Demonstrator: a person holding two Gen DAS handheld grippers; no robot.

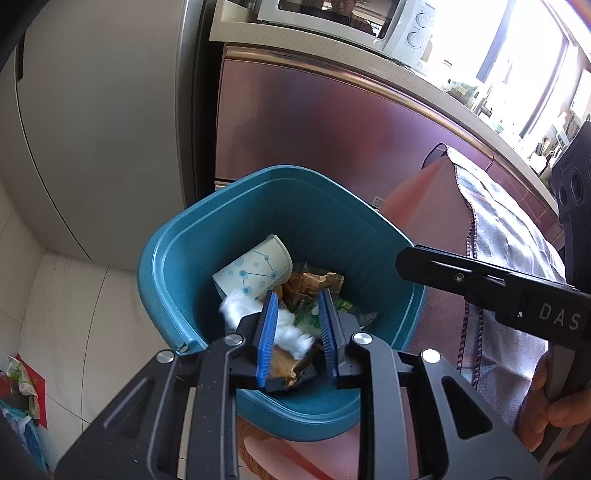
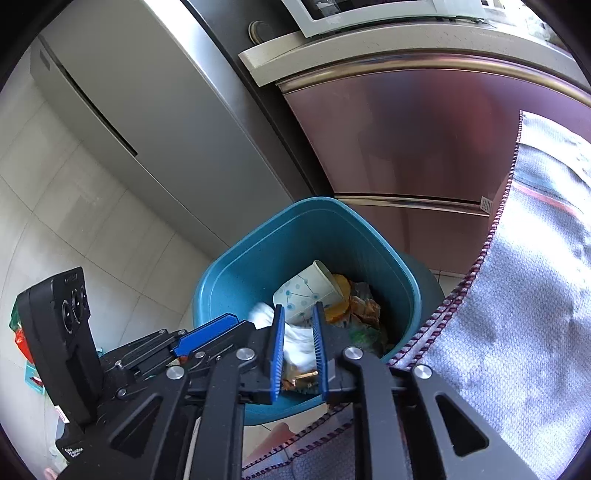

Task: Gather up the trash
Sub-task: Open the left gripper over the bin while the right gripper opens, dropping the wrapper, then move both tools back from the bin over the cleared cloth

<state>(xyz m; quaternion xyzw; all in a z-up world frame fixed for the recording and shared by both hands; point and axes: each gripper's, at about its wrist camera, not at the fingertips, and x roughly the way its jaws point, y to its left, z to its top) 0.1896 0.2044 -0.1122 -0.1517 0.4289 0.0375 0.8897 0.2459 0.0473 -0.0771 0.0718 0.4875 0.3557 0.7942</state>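
A teal trash bin point(image 1: 162, 266) point(image 2: 207, 288) stands on the floor below both grippers. Inside it lie a white paper cup with blue dots point(image 1: 255, 269) point(image 2: 306, 291), brown and green wrappers point(image 1: 314, 284) point(image 2: 364, 310) and a crumpled white tissue point(image 1: 291, 332) point(image 2: 299, 343), blurred. My left gripper point(image 1: 297, 295) hovers over the bin, open; the tissue shows in its gap, and the pads do not press it. My right gripper point(image 2: 298, 307) is also over the bin, open, with the tissue showing through its gap. Each gripper's fingers point(image 1: 443, 273) point(image 2: 207, 332) show in the other's view.
A grey fridge point(image 1: 92, 129) stands left of the bin, and a reddish cabinet front point(image 1: 314, 129) rises behind it with a microwave point(image 1: 369, 22) on top. A grey cloth with a beaded edge point(image 1: 517, 240) point(image 2: 535, 295) hangs at the right. Bags point(image 1: 18, 387) lie on the floor at left.
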